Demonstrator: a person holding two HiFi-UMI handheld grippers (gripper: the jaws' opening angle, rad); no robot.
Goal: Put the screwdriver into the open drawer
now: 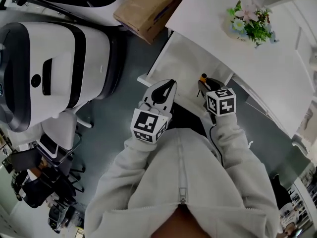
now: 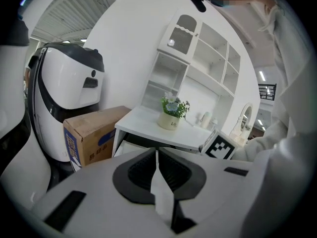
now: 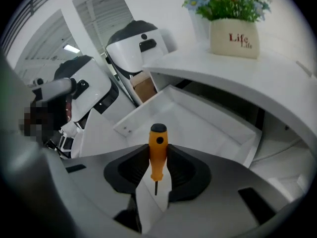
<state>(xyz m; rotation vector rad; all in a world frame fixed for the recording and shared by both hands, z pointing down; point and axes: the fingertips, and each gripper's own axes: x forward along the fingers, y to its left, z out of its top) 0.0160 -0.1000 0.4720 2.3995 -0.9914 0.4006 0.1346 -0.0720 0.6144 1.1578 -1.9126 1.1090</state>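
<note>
Right gripper view shows me the orange screwdriver (image 3: 158,145) clamped by its handle in my right gripper (image 3: 158,158), black cap pointing out above the open drawer (image 3: 208,128) pulled from under the desk's (image 3: 237,73) front edge. My left gripper (image 2: 156,157) sits alongside, jaws pressed together, empty.

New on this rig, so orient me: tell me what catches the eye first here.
An orange screwdriver is clamped in the right tongs, pointed at the open white drawer. A potted plant sits on the desk above it, and a bulky white-and-black machine fills the head view's left.
</note>
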